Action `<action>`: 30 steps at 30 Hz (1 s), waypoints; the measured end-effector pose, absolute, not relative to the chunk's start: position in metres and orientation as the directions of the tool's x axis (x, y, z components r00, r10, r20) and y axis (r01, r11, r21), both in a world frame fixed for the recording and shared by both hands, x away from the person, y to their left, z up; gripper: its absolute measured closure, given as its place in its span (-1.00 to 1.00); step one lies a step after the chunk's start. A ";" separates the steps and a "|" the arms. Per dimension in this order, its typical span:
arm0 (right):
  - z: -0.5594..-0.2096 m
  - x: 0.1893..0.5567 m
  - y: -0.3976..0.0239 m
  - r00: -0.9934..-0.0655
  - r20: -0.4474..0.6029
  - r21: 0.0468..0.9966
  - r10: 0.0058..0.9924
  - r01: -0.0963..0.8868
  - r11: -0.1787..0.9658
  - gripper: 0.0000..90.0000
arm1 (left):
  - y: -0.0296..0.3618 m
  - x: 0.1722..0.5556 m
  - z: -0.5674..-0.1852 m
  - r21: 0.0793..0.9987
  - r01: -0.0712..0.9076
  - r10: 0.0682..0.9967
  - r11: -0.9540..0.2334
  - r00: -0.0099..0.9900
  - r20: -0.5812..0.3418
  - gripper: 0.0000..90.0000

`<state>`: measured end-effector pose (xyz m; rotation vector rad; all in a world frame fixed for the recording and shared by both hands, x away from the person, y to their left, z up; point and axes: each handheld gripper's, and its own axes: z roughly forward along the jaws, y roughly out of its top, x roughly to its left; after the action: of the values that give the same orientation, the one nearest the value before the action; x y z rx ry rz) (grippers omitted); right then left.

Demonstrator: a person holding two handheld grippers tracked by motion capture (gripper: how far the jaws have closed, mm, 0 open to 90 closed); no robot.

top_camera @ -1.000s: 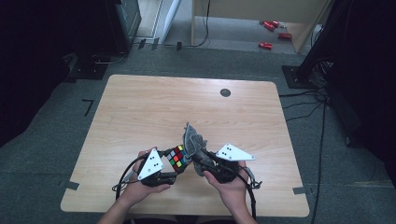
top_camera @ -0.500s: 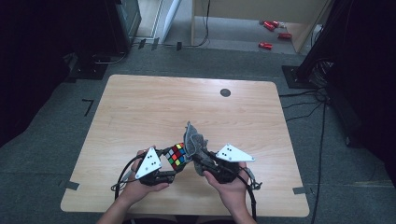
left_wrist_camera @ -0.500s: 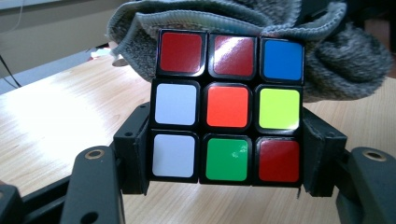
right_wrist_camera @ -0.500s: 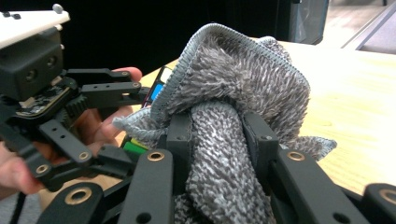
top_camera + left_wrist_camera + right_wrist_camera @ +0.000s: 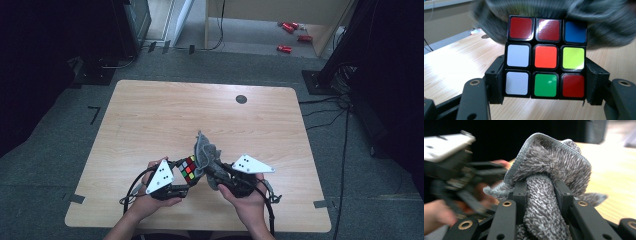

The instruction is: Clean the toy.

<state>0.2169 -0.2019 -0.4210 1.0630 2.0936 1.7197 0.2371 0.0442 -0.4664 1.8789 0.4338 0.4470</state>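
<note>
Two grippers, one cube, one cloth

Both tools meet low over the near edge of the pale wooden table [image 5: 150,115]. The left gripper [image 5: 181,176] is clamped on a multicoloured plastic puzzle cube [image 5: 546,58], its black jaws pressing the cube's two sides; the facing side shows an orange centre tile with red, blue, white, yellow and green tiles around it. The right gripper [image 5: 212,172] is clenched around a bunched grey fluffy microfibre cloth [image 5: 549,170], a thick fold squeezed between its jaws. In the high view the cloth sits right against the cube's far side, and in the left gripper view it looms blurred just behind the cube's top row.
</note>
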 end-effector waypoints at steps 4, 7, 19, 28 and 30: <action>-0.418 0.214 -0.198 -0.703 0.226 0.932 0.674 0.358 0.060 0.53 | 0.043 0.231 -0.464 0.948 0.045 0.483 -0.316 0.868 0.120 -0.24; -0.427 0.220 -0.208 -0.655 0.258 0.919 0.710 0.393 0.029 0.53 | 0.044 0.230 -0.462 0.952 0.023 0.469 -0.305 0.874 0.129 -0.24; -0.425 0.218 -0.203 -0.667 0.222 0.927 0.712 0.370 0.058 0.53 | 0.043 0.232 -0.465 0.945 0.041 0.487 -0.325 0.864 0.130 -0.24; -0.424 0.190 -0.153 -0.714 -0.193 0.903 0.673 0.140 0.407 0.52 | 0.024 0.234 -0.468 0.852 0.136 0.529 -0.506 0.829 0.182 -0.24; -0.431 0.190 -0.151 -0.718 -0.215 0.893 0.662 0.131 0.431 0.52 | 0.021 0.234 -0.468 0.828 0.145 0.528 -0.541 0.825 0.201 -0.24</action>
<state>0.1905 -0.1506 -0.4313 0.6665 2.1373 1.2636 0.2338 0.0215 -0.4676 2.1148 0.4928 0.5468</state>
